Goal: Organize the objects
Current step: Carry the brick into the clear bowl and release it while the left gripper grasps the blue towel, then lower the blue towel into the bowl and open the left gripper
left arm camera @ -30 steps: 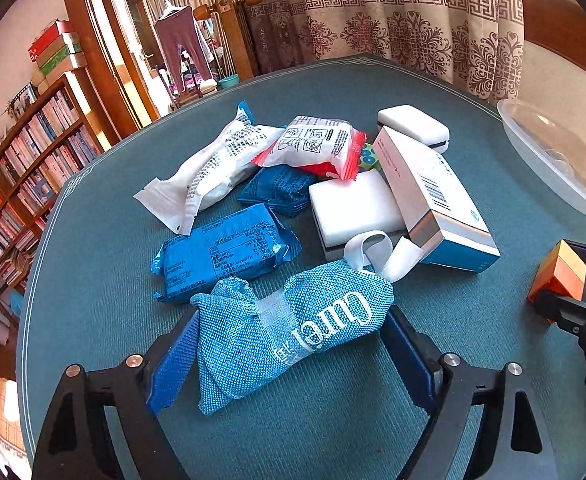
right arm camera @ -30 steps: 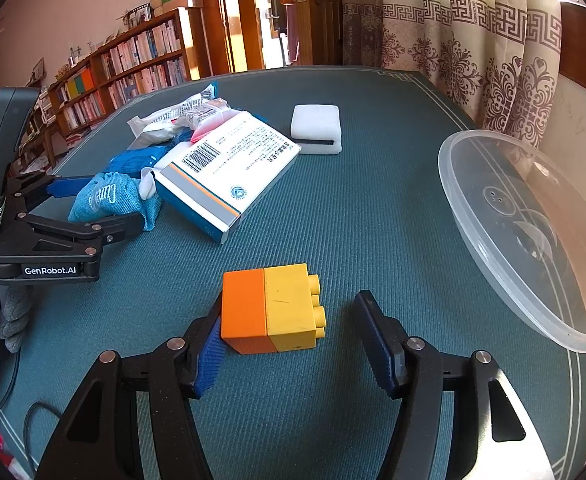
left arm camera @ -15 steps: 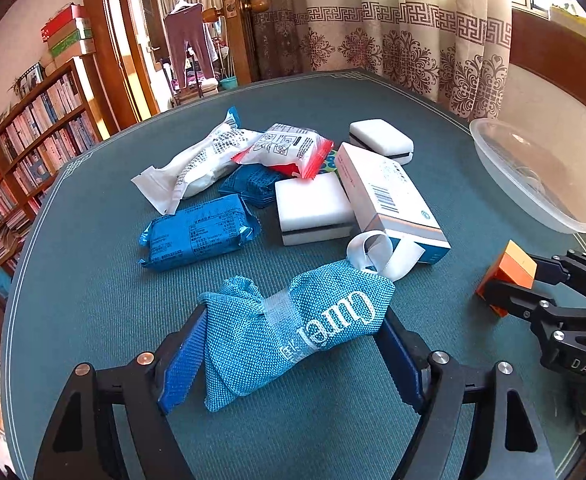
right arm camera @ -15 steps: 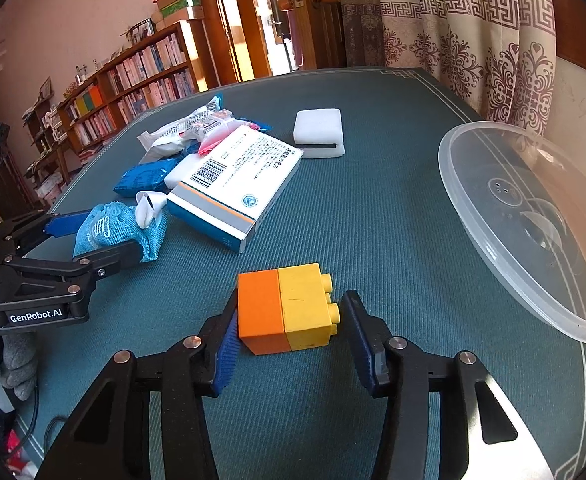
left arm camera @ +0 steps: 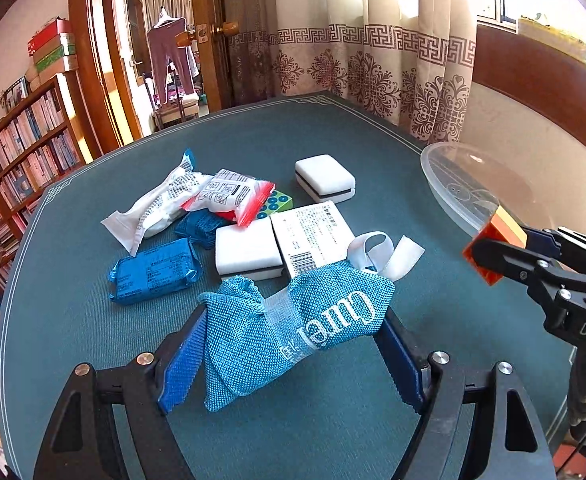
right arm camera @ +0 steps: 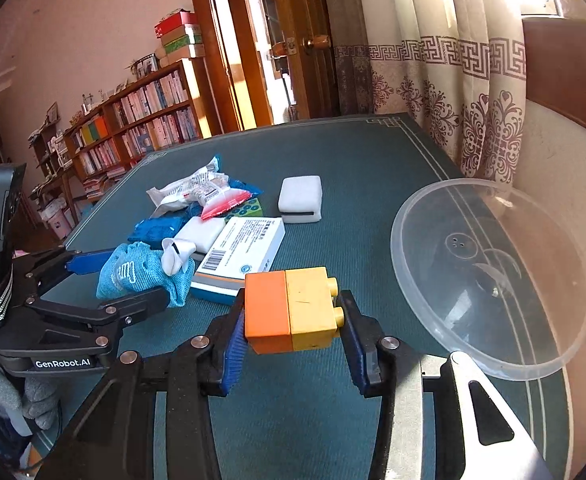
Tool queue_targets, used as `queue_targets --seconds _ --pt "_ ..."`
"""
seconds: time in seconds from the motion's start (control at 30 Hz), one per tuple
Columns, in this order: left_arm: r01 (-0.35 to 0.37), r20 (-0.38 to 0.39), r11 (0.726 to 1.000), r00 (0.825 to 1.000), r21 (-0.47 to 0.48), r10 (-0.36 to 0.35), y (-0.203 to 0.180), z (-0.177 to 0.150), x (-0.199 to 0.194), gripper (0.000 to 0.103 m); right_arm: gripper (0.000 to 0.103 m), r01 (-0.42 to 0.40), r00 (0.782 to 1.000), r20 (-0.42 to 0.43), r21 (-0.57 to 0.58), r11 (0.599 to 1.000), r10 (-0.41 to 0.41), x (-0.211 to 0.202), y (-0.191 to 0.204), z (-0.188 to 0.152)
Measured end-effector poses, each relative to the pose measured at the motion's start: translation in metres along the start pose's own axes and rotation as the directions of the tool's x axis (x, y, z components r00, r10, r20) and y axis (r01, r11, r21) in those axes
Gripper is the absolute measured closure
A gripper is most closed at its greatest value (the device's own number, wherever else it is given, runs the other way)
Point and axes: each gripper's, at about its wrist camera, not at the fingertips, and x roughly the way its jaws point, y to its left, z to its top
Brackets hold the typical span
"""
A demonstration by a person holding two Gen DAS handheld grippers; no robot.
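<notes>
Right wrist view: an orange-and-yellow toy block [right arm camera: 291, 309] sits clamped between the jaws of the right gripper [right arm camera: 292, 330], lifted clear of the green worktop [right arm camera: 373, 168]; the jaws have just been closing onto it. Just to its right lies a clear plastic bowl [right arm camera: 489, 280], tilted against the wall by the curtain [right arm camera: 453, 80].

Left wrist view shows the left gripper [left arm camera: 289, 364] with its jaws pressing both ends of a blue mesh pouch [left arm camera: 293, 336] printed with white lettering, a white ribbon loop [left arm camera: 381, 252] sticking up from it; the pouch hangs above the worktop. Behind the pouch is the remaining pile: a white carton with a barcode [left arm camera: 313, 240], a white sponge block [left arm camera: 247, 252] touching its left side, a blue foil packet [left arm camera: 153, 274], a long white wrapper [left arm camera: 157, 204], a red-edged sachet [left arm camera: 235, 196] and a second white sponge [left arm camera: 325, 178] set a little apart. A bookshelf [right arm camera: 133, 120] stands beyond the worktop's far edge.
</notes>
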Motion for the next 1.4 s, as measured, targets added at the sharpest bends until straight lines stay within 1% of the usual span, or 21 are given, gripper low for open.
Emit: queue_targets --seconds 0.07,0.13,0.27,0.43,0.6,0.8,0.9,0.97,1.0,1.07,1.23,1.4 --pt "0.012 0.004 1.0 1.0 0.014 -0.012 -0.009 0.006 0.0 0.019 0.059 0.031 0.999 0.027 0.03 0.999 -0.032 -0.007 -0.014 0.008" --pt "0.028 0.007 0.999 1.0 0.027 -0.028 -0.018 0.011 0.002 0.019 0.059 0.071 0.997 0.034 0.055 0.996 -0.073 -0.01 -0.029 0.014" --pt "0.061 0.01 0.997 0.998 0.047 -0.061 -0.035 0.022 0.005 0.019 0.059 0.141 0.99 0.005 0.081 0.987 -0.142 -0.008 -0.06 0.022" --pt "0.087 0.009 0.993 0.996 0.074 -0.088 -0.057 0.033 0.013 0.019 0.059 0.214 0.977 -0.029 0.116 0.97 -0.212 -0.008 -0.099 0.014" --pt "0.119 0.004 0.988 0.993 0.095 -0.12 -0.079 0.046 0.023 0.019 0.059 0.263 0.965 -0.055 0.141 0.954 -0.258 -0.006 -0.125 0.009" --pt "0.145 0.022 0.982 0.989 0.124 -0.148 -0.106 0.069 0.033 0.019 0.059 0.316 0.949 -0.045 0.14 0.938 -0.313 -0.004 -0.138 0.006" --pt "0.166 0.016 0.978 0.985 0.125 -0.17 -0.116 0.079 0.042 0.019 0.058 0.327 0.945 -0.05 0.148 0.933 -0.323 -0.002 -0.141 0.004" --pt "0.184 0.013 0.975 0.982 0.122 -0.187 -0.121 0.084 0.047 0.019 0.056 0.334 0.943 -0.05 0.164 0.928 -0.33 -0.002 -0.146 0.003" --pt "0.191 0.013 0.974 0.981 0.123 -0.194 -0.124 0.086 0.048 0.019 0.055 0.34 0.94 -0.043 0.169 0.925 -0.338 -0.004 -0.147 0.004" --pt "0.2 0.014 0.971 0.979 0.129 -0.203 -0.13 0.091 0.05 0.019 0.049 0.352 0.935 -0.027 0.179 0.919 -0.353 -0.008 -0.151 0.005" --pt "0.223 0.011 0.965 0.974 0.14 -0.227 -0.144 0.096 0.054 0.018 0.049 0.372 0.925 -0.005 0.206 0.905 -0.379 -0.019 -0.159 0.005" --pt "0.254 0.005 0.957 0.966 0.142 -0.257 -0.155 0.1 0.059 0.016 0.049 0.383 0.921 -0.009 0.21 0.9 -0.39 -0.019 -0.161 0.002"
